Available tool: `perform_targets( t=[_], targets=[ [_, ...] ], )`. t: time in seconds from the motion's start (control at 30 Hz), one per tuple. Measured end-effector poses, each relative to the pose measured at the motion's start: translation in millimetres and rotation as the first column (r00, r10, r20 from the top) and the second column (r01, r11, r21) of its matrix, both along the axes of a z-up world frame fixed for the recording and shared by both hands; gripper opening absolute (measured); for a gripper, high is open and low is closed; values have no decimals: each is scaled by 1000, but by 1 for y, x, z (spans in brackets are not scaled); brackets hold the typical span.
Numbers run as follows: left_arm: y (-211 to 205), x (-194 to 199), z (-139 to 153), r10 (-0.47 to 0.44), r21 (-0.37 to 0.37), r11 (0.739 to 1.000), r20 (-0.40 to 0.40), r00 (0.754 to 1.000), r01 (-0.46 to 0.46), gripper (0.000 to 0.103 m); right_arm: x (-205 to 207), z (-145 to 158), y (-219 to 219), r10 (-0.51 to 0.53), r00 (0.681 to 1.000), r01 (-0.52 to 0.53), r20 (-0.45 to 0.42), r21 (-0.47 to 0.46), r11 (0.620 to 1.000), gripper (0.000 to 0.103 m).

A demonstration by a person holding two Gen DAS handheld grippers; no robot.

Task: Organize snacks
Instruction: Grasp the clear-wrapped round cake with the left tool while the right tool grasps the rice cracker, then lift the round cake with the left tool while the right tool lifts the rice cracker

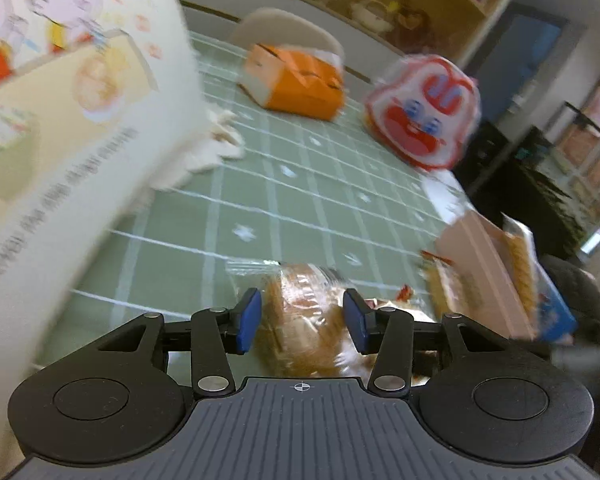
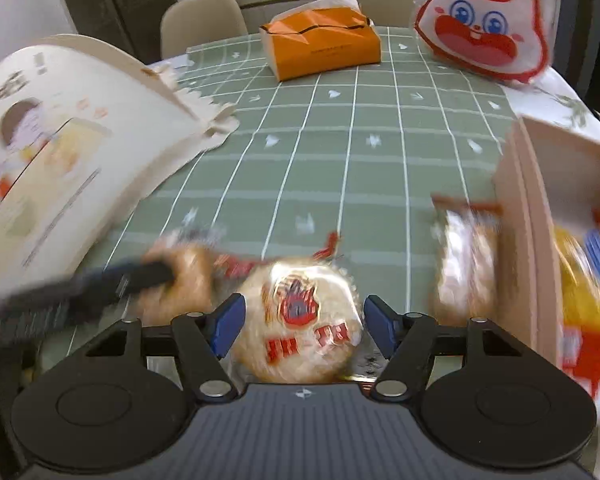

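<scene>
A clear-wrapped bread snack (image 1: pixel 300 320) lies on the green checked tablecloth (image 1: pixel 300 184) between the blue pads of my left gripper (image 1: pixel 302 320). The packet fills the gap, and I see no squeeze on it. In the right wrist view that left gripper (image 2: pixel 160 272) is a dark blur over the same bread snack (image 2: pixel 188 276). My right gripper (image 2: pixel 304 326) straddles a round rice cracker packet (image 2: pixel 300 320) with red print. Its jaws stand just off the packet's edges. Another wrapped snack (image 2: pixel 466 256) leans against a pink box (image 2: pixel 540 200) that holds several colourful packets.
A large cream paper bag (image 2: pixel 60 140) with cartoon print lies tipped at the left. At the far side sit an orange tissue box (image 2: pixel 324 44) and a white rabbit-face bag (image 2: pixel 484 28). Chairs (image 2: pixel 200 20) stand behind the table. The pink box (image 1: pixel 484 272) is at the right edge.
</scene>
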State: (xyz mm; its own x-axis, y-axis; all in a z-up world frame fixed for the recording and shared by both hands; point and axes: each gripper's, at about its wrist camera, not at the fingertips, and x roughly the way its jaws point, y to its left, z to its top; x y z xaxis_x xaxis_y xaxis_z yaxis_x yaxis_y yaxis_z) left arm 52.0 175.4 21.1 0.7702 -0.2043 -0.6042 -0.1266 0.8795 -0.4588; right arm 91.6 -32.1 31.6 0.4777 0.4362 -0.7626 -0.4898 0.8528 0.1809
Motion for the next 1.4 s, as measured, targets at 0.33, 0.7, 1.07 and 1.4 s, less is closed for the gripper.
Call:
perform_targets(
  t=[0.33,0.7,1.07,1.4],
  targets=[
    [-61,-13,12,-206,298,936,38,978,186,55,-66,-24,-73,-76,987,56,144,140,989,83],
    [-73,-7,-3,-245,308,923,9,969,231,70,-63,-23,-73,-88,983,67,160,133,989,86],
    [-70,-5,-1,-225,272,939,19,974,212,64,-62,-25,-72,-83,985,64,149,128,990,93],
    [-65,-8,1,-214,232,952,39,976,200,63,-79,-18,-59,-49,967,52,251,-3,999,96]
  ],
)
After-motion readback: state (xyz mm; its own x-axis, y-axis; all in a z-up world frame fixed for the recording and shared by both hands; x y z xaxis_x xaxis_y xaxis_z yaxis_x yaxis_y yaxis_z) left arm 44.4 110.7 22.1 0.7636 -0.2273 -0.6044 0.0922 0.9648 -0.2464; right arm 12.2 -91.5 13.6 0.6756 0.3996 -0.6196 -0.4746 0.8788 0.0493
